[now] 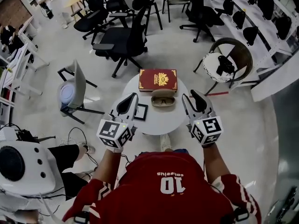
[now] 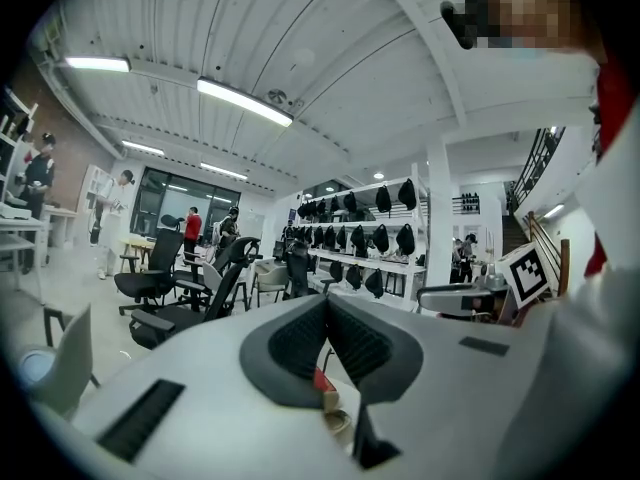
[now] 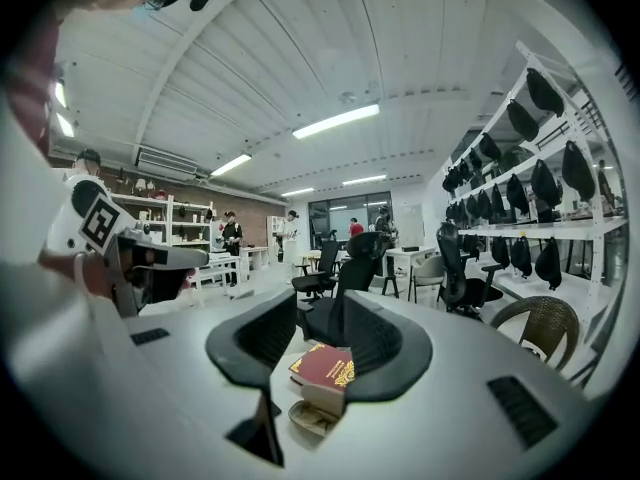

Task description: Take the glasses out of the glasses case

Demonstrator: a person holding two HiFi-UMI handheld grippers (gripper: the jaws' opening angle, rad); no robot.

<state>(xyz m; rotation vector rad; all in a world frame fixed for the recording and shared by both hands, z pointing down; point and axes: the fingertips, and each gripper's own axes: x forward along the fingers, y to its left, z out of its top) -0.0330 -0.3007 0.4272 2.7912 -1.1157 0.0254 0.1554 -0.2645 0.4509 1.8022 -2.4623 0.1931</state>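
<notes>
A tan glasses case (image 1: 163,98) lies on the small round white table (image 1: 159,122), just in front of a red book (image 1: 158,80). Its lid looks raised and dark glasses show inside. My left gripper (image 1: 132,98) hovers over the table's left side, shut with nothing in it. My right gripper (image 1: 189,96) is over the table's right edge, open and empty. In the right gripper view the case (image 3: 318,410) and book (image 3: 325,365) lie ahead between the parted jaws of the right gripper (image 3: 320,313). The left gripper view has the left gripper (image 2: 327,303) with its tips together.
A small black-framed square (image 1: 140,112) lies on the table by the left gripper. Around the table stand a white chair (image 1: 72,90), a black office chair (image 1: 122,41) and a wicker chair (image 1: 231,59). A white device (image 1: 23,167) sits at the lower left.
</notes>
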